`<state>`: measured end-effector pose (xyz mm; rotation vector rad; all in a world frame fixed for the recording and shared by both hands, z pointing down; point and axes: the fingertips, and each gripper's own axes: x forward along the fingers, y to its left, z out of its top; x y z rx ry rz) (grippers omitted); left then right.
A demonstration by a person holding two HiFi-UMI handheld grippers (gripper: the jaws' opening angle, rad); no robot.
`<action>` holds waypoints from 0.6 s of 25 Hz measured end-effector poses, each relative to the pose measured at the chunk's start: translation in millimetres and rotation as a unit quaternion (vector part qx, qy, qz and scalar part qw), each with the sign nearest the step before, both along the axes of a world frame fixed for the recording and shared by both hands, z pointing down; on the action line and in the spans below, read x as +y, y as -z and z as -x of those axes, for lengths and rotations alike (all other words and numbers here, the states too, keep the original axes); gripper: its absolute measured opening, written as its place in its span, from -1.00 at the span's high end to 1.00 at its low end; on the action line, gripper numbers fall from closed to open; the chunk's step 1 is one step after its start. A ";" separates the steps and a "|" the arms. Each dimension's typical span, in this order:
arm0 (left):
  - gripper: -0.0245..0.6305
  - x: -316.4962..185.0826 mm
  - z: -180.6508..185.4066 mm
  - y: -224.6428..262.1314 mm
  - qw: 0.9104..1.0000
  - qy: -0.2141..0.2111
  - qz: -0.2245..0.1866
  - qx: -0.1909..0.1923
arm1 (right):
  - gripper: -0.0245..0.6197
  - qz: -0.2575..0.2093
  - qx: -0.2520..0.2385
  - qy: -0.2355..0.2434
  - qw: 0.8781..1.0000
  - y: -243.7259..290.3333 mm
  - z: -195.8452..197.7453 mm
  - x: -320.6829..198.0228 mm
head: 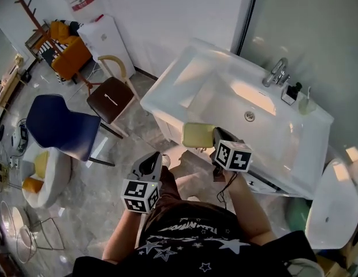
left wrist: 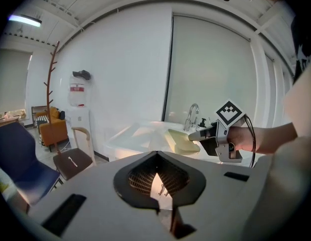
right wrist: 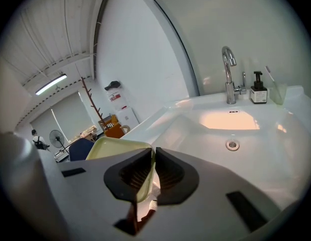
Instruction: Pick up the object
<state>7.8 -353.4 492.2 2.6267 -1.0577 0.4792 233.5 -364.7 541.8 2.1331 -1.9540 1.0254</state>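
The right gripper point(right wrist: 153, 152) is clenched on the near rim of a pale green dish point(right wrist: 115, 147), a shallow square one. The rim stands on edge between the pads and the rest of the dish reaches out to the left of the jaws. The dish is lifted clear and touches nothing else. In the head view, the right gripper point(head: 216, 134) holds the dish point(head: 196, 135) just in front of the white sink basin point(head: 185, 77). Because the bite takes only a thin strip at one side, I judge the load sits off-centre and could pivot or slip. Doing this well calls for steady squeeze, a level wrist, slow travel and a wide berth from the basin's front edge. The left gripper point(left wrist: 155, 157) is closed with nothing between its pads and hangs low and to the left of the dish, so I judge it plays no part in the carry. From its own view, the dish point(left wrist: 180, 140) shows ahead and to the right. How deep the pads reach onto the rim is hidden by the jaw housing, and the dish's underside is out of sight in every view. Ahead of the right jaws lies the basin's drain point(right wrist: 232, 144), and beyond it stands the tap point(right wrist: 226, 74). To the tap's right are a pump bottle point(right wrist: 258, 89) and a tumbler point(right wrist: 277, 90), and the tumbler's contents are too small to name.
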 end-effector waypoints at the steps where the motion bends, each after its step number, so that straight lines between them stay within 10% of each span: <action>1: 0.87 10.5 5.2 0.0 1.000 0.009 0.001 0.002 | 0.81 -0.001 0.000 0.009 1.000 0.2 4.3 6.5; 15: 0.87 61.6 79.1 -0.1 0.993 0.117 0.009 0.009 | 0.81 0.004 0.016 0.108 0.994 -6.3 68.5 26.3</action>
